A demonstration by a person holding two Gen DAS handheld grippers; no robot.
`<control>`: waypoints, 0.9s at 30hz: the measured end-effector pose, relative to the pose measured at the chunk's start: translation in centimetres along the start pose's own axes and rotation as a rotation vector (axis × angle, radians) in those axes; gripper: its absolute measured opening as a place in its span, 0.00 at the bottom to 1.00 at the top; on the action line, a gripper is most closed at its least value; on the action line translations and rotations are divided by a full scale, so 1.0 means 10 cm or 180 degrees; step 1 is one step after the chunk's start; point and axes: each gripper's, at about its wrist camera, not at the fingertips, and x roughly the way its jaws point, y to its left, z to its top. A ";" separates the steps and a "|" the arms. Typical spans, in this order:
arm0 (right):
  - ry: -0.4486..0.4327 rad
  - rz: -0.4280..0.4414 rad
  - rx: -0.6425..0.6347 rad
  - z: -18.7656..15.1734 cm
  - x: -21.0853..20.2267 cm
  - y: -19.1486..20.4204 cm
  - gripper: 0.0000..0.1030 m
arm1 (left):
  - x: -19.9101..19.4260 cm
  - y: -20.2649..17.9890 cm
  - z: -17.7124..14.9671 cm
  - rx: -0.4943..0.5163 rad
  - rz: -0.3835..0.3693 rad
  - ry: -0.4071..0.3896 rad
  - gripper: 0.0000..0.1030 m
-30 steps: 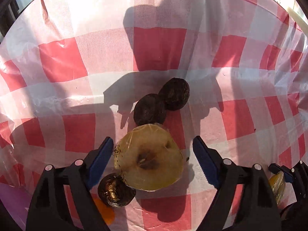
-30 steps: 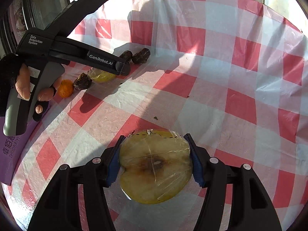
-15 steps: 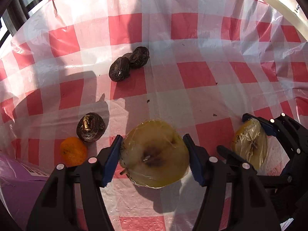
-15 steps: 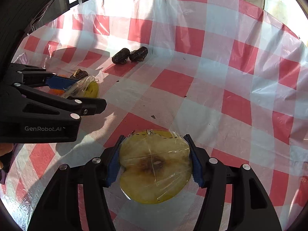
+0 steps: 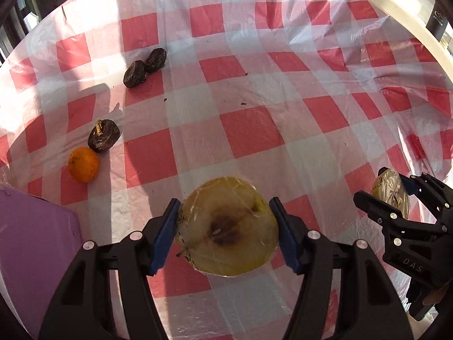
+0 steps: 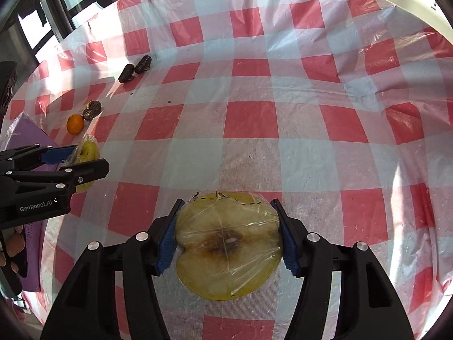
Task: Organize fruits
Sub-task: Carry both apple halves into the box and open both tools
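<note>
So the left gripper has lifted its cling-wrapped yellow apple half away from the dark fruits, jaws clamped on it above the near checked surface, ready to group with the right gripper's wrapped half, also held tight.

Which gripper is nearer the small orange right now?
Left. The left gripper, shut on its apple half, is beside the orange on that side of the cloth. The right gripper, holding the other apple half, is farther across the table.
</note>
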 end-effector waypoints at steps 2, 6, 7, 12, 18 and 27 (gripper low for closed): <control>0.0064 -0.0030 0.0134 -0.09 -0.08 -0.04 0.58 | -0.02 -0.09 -0.12 0.0109 -0.0097 0.0065 0.62; 0.0190 -0.0135 0.0586 -0.36 -0.17 -0.13 0.58 | -0.05 -0.27 -0.42 0.0341 -0.0310 0.0264 0.62; 0.0208 -0.0172 0.0719 -0.44 -0.19 -0.16 0.58 | -0.05 -0.31 -0.50 0.0401 -0.0364 0.0321 0.62; 0.0268 -0.0317 0.1047 -0.73 -0.30 -0.11 0.58 | -0.12 -0.57 -0.88 0.0987 -0.0518 0.0444 0.62; 0.0007 -0.0418 0.0986 -0.71 -0.59 0.13 0.58 | -0.40 -0.60 -0.92 0.1304 -0.0671 0.0250 0.62; -0.0168 -0.0571 0.1129 -0.73 -0.83 0.41 0.58 | -0.84 -0.31 -0.98 0.1398 -0.0749 -0.0052 0.62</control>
